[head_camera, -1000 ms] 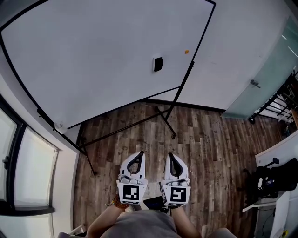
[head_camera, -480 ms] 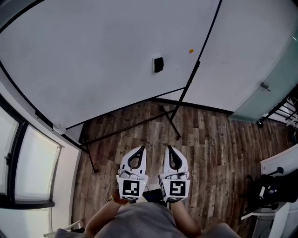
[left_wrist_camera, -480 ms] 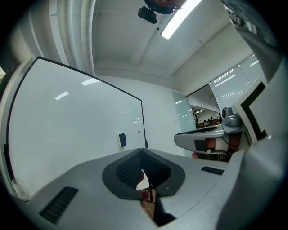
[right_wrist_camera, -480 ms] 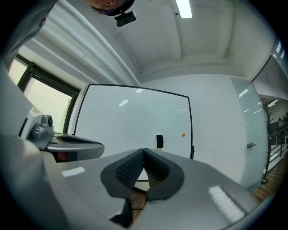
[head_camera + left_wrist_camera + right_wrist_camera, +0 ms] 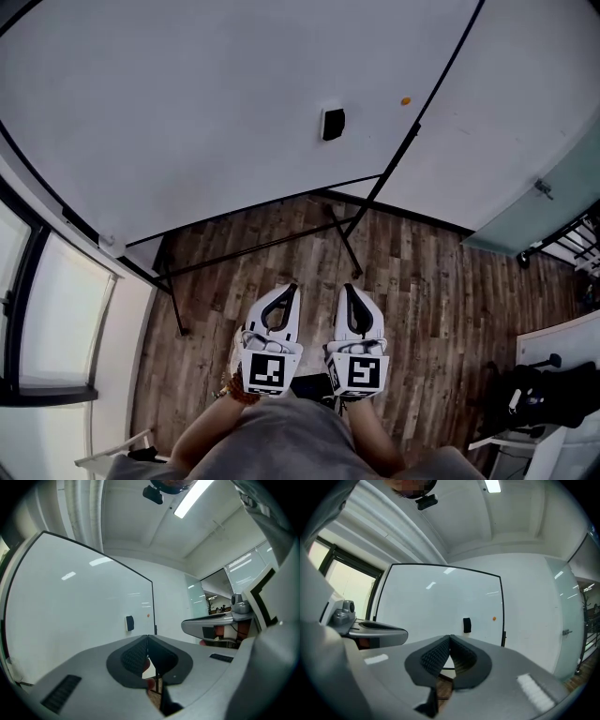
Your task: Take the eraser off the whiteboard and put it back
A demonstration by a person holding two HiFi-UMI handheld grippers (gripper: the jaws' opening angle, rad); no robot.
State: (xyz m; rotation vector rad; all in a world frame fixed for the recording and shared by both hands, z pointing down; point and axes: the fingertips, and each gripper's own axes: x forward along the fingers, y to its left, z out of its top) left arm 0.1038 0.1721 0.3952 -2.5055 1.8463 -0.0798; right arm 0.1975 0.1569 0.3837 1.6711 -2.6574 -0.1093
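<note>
**Both claws closed and empty, eraser on the whiteboard**

The whiteboard [image 5: 187, 112] is a large white panel in a thin black frame, carried on a black stand [image 5: 342, 239] whose legs spread over a wood-plank floor [image 5: 422, 281]. The eraser [image 5: 333, 124], a small dark rectangular block, sits upright on the whiteboard's face, toward its right edge and about mid-height. Just right of the eraser and a little higher on the whiteboard is 1 small orange dot [image 5: 405, 100]. The rest of the whiteboard's face is plain white.

The 2 claws are held side by side well in front of the whiteboard, over the floor, both pointing toward it and both well apart from the eraser. The left claw [image 5: 289, 289] has its jaws together, the ribbed pads meeting at the tips with nothing held between them. The right claw [image 5: 348, 289] is likewise closed tip to tip and empty. In the right gripper view the eraser shows just above the joined tips; in the left gripper view it lies up and to the left of them.

Each claw carries a marker cube [image 5: 265, 372] at its rear, printed with a black-and-white square pattern rather than letters. The person's forearms [image 5: 211, 433] reach in from the bottom of the head view.

To the right of the whiteboard stands a white wall, then a frosted glass door [image 5: 553, 187]. To the whiteboard's left is a dark-framed window [image 5: 56, 328].
</note>
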